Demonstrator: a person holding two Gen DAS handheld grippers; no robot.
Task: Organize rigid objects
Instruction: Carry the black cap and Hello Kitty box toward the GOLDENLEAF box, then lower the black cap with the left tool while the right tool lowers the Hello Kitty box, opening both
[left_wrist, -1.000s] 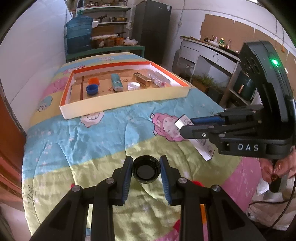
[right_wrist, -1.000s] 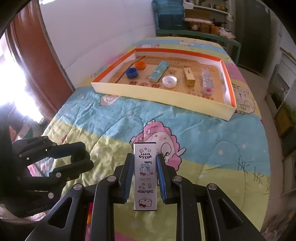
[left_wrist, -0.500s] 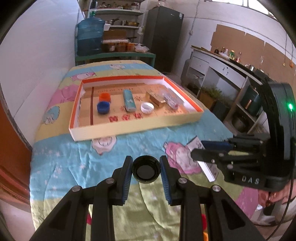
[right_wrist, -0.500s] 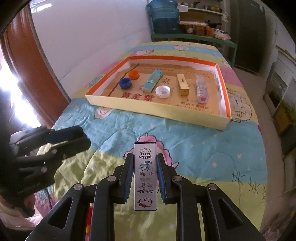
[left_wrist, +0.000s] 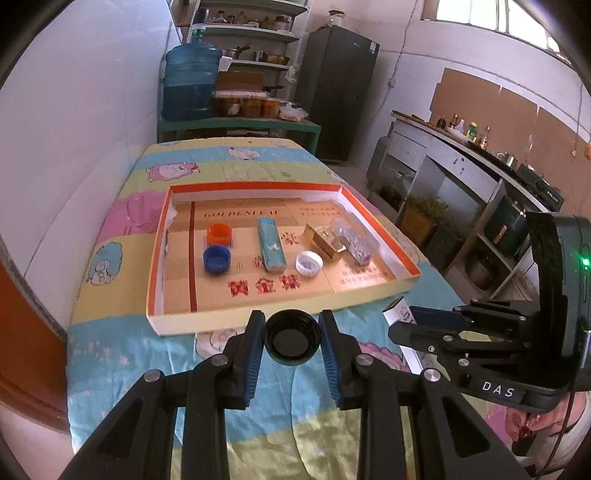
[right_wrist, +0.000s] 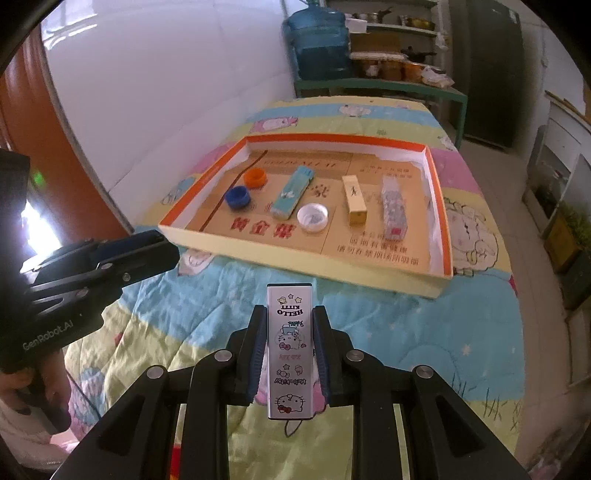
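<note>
- Both grippers have advanced toward the tray (left_wrist: 376, 293) since a second ago, its near wall now lying just beyond their fingertips.
- Left gripper (left_wrist: 291, 341) is clenched on a black cap (left_wrist: 291, 341), held open side up above the quilt (left_wrist: 122, 354) just short of the tray.
- Right gripper (right_wrist: 290, 354) grips a slim white case (right_wrist: 290, 332) with cartoon cat print, held lengthwise between its blue pads (right_wrist: 257, 354) over the quilt.
- Inside the orange-rimmed tray lie an orange cap (left_wrist: 219, 234) and a blue cap (left_wrist: 217, 259) at the left, the two nearly touching.
- A light-blue box (left_wrist: 271, 248) sits mid-tray, with a white cap (left_wrist: 308, 263) just beside its near end.
- A gold box (left_wrist: 325, 242) and a clear packet (left_wrist: 352, 242) rest side by side toward the right wall.
- A water jug (left_wrist: 190, 83), shelves and a dark fridge (left_wrist: 334, 92) stand behind the quilt-covered table.
</note>
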